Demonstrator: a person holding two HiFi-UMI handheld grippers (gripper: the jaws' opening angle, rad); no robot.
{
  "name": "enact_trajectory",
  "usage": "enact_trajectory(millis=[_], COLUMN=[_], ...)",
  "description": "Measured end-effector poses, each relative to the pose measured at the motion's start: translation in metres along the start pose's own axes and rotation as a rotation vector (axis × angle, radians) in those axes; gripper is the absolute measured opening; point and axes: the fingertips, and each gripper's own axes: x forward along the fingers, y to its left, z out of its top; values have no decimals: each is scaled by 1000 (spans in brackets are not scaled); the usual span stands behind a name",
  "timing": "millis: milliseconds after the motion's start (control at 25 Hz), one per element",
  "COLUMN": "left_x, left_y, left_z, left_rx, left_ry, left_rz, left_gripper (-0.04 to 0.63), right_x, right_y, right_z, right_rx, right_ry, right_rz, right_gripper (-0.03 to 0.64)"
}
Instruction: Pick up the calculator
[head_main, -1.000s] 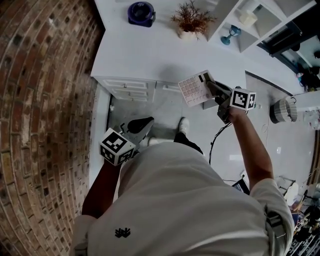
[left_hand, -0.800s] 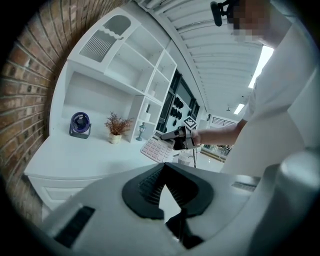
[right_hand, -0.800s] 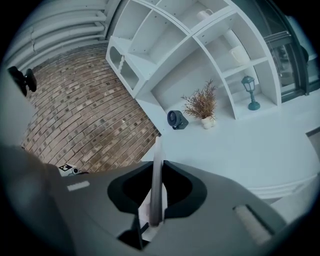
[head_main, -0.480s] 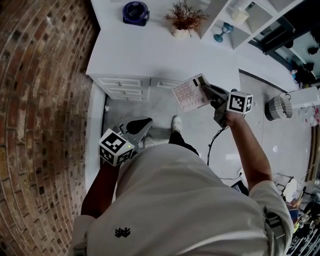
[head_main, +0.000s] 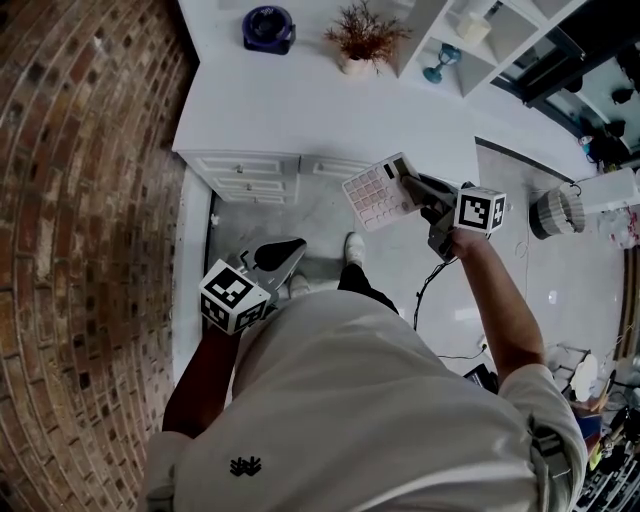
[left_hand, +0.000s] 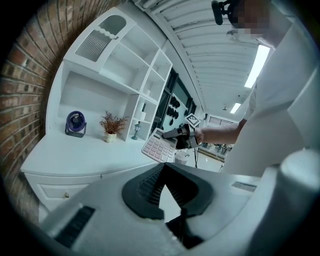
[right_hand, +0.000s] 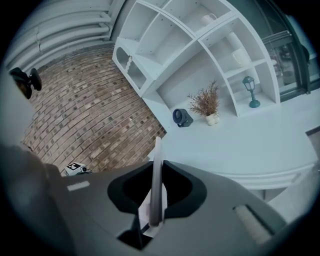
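Observation:
The calculator (head_main: 378, 193) is white with pale pink keys and hangs in the air just off the front edge of the white desk (head_main: 300, 110). My right gripper (head_main: 405, 181) is shut on its right edge. In the right gripper view the calculator (right_hand: 156, 180) stands edge-on between the pads of the right gripper (right_hand: 156, 167). The left gripper view shows the calculator (left_hand: 157, 146) held out over the floor. My left gripper (head_main: 293, 245) hangs low near the person's feet, jaws together and holding nothing; its tips (left_hand: 162, 170) meet.
On the desk stand a purple fan (head_main: 268, 27) and a dried plant in a pot (head_main: 357, 40). White shelves with a blue lamp (head_main: 440, 62) rise at the back right. A brick wall (head_main: 80, 200) runs along the left. Drawers (head_main: 245, 165), a basket (head_main: 553, 215) and a cable (head_main: 430, 285) are nearby.
My right gripper has drawn the calculator a little back from the desk's edge towards the person. The left gripper has hardly shifted.

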Motion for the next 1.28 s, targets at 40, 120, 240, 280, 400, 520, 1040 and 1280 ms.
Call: enact_trajectory(millis=[40,120,240,280,400,520,1040,1280], left_x=[-1,-2,-2,-2,-3,-4,0,2], left_y=[0,-1,-3,-3,-5,-5,-5,-1], left_z=[-1,-1,-1,-1,-2,-3,1,3], left_rx=[1,3,5,4,5,9,11,7], left_ry=[1,3,-1,-2,-1,6,-3,-3], left_rz=[2,4,6,7,8,9,13,15], left_gripper=[5,5,5,5,5,5,5,5], right_x=[-1,-2,-2,-2,-2,-4,-8,-6], right_y=[2,5,8,9,13,15,11,7], right_z=[0,-1,-1,-1,-1,-1,3,2], right_rx=[-2,-6,-12,-12,-16,-19,-55,-53], right_ry=[1,2,4,5,7,6,3,20], right_rz=[2,6,14,17,22,24,8,10], right_gripper=[67,67,67,67,67,67,67,67])
